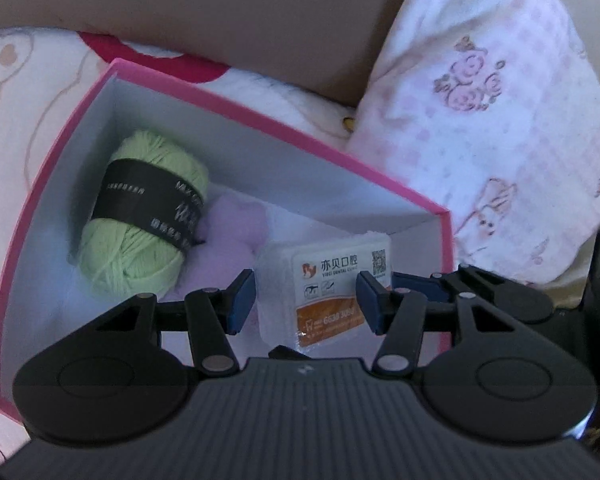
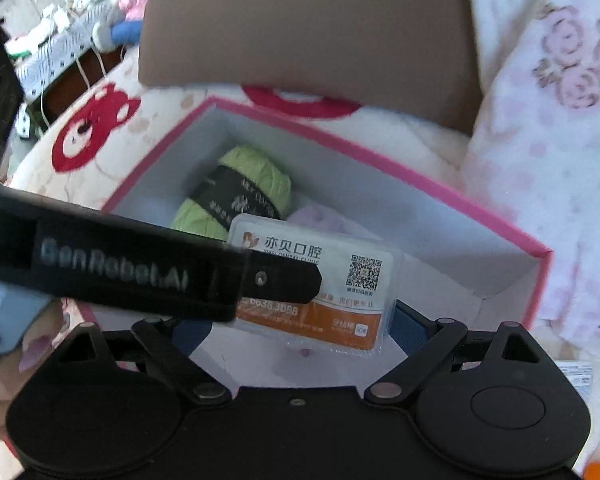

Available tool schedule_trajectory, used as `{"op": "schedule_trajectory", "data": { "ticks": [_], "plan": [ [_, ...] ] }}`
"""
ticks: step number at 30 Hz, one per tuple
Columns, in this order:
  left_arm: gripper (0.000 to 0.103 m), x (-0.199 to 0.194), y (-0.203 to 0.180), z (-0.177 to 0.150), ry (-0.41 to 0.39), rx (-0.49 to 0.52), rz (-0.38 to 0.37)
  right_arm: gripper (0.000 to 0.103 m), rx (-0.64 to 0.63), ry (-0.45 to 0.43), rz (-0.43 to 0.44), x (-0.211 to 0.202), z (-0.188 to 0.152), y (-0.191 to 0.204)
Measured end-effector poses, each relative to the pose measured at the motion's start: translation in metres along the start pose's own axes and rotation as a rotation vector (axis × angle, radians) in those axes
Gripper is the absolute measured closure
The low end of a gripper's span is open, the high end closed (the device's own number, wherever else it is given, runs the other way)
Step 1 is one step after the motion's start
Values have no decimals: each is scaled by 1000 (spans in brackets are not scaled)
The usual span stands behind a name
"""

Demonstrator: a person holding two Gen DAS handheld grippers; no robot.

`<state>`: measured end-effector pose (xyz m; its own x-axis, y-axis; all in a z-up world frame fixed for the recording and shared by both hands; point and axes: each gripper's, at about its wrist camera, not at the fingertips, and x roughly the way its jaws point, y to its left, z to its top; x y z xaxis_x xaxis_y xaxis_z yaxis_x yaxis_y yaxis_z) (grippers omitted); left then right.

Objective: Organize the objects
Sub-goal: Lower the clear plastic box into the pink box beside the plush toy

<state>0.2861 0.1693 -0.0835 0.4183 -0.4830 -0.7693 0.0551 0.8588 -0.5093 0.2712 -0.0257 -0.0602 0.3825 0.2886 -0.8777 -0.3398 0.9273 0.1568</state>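
The right hand-held gripper (image 2: pixel 302 326) grips the clear floss box (image 2: pixel 312 300) over the pink box (image 2: pixel 512 236), beside the green yarn (image 2: pixel 256 176). The left hand-held gripper (image 1: pixel 306 300) hangs part-open, apparently empty. Next, probably: lower it and let go.

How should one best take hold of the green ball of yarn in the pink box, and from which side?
Grip the green yarn across its middle, over the black paper band, coming from above. It lies in a corner of the pink box, so the walls block a sideways approach; the banded waist looks narrowest and likely firmest.
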Motion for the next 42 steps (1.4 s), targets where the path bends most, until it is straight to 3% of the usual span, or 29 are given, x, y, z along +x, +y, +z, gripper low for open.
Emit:
{"op": "schedule_trajectory", "data": {
  "ticks": [6, 11, 24, 28, 30, 38, 42],
  "plan": [
    [49, 22, 20, 0, 25, -76, -3, 7, -42, 75, -11, 27, 5, -1],
    [50, 32, 22, 2, 21, -38, 25, 7, -56, 102, -33, 43, 10, -1],
    [57, 42, 23, 4, 28, 32, 29, 7, -22, 187, 60, 51, 17, -28],
    [58, 42, 19, 3, 27, 52, 41, 9, -62, 148, 41, 42, 14, -28],
    [58, 42, 18, 4, 21, 56, 50, 25, -72, 138, 39, 41, 13, -26],
    [61, 38, 2, -3, 9, 118, 120, 45, -134, 122, -98, 42, -3, -20],
    [61, 32, 8, -4, -13, 53, 51, 53, -100, 96, -132, 41, -4, -30]
  ]
}}
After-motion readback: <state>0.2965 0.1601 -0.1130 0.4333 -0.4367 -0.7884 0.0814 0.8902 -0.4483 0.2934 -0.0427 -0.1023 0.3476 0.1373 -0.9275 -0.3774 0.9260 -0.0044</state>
